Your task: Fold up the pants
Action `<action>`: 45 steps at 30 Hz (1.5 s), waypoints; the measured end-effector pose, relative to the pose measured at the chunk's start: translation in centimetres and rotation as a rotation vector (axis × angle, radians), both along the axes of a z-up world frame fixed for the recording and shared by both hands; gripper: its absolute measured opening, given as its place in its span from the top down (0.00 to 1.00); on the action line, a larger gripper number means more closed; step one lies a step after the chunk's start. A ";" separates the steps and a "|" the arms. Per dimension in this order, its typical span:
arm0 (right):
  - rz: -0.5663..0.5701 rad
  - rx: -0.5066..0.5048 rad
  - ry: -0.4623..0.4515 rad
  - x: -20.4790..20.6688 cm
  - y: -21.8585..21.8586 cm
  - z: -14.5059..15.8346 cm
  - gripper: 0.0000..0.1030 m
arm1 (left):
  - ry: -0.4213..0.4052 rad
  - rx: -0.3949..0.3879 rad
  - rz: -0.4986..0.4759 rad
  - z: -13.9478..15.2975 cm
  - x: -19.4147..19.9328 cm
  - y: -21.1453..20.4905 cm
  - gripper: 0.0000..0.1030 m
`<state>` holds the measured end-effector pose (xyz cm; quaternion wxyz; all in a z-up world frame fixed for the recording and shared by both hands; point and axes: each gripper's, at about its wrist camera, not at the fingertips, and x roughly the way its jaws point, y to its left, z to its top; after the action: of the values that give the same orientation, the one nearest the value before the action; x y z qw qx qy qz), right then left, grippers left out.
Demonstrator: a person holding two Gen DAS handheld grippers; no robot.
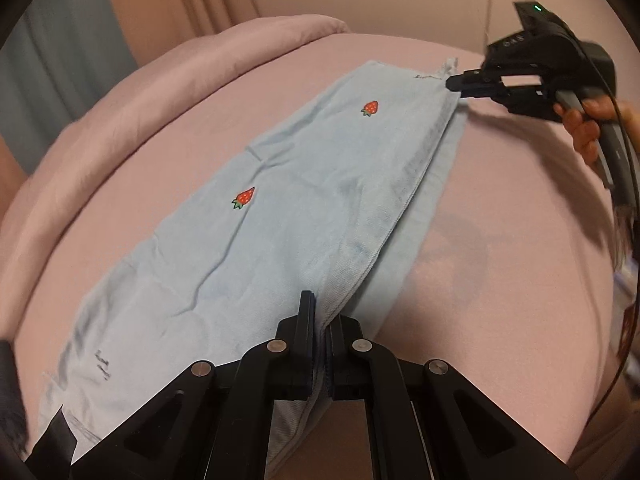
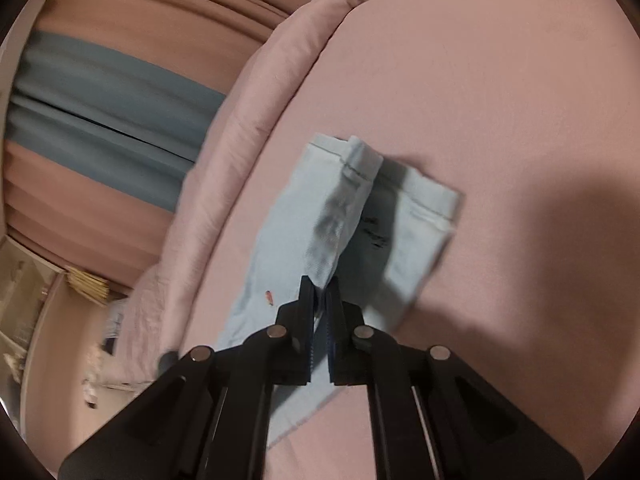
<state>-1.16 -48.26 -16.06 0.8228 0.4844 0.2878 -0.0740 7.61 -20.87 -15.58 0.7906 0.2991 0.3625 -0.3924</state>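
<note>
Left wrist view: our left gripper [image 1: 322, 320] pinches the near edge of the pale blue pants [image 1: 256, 216], which lie flat along the pink bed [image 1: 500, 280], one leg folded over the other. Our right gripper [image 2: 320, 300] has its jaws pressed on a raised fold at the far end, a strawberry [image 1: 370, 108] patch close by

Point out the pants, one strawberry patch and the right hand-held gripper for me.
pants [image 1: 224, 264]: left wrist view, on the flat top layer of the light blue fabric.
strawberry patch [image 1: 245, 197]: left wrist view, on its red body.
right hand-held gripper [image 1: 454, 82]: left wrist view, at its fingertips, closed on the pants' far end.
</note>
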 end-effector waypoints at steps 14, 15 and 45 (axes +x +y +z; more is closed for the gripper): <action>0.010 0.053 0.080 -1.3 -2.3 -2.0 0.88 | -0.014 0.052 0.035 -0.2 0.3 0.6 0.72; 0.001 0.052 0.087 -1.8 -2.7 -1.5 0.82 | 0.004 0.016 0.044 0.7 0.2 1.6 0.60; 0.611 -0.346 0.030 14.8 11.7 6.9 0.55 | 0.154 -0.293 0.618 2.7 9.7 19.9 0.39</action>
<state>13.61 -36.60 -9.16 0.8725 0.2283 0.4146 0.1211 17.33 -0.92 -12.87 0.8770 0.0282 0.4344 -0.2036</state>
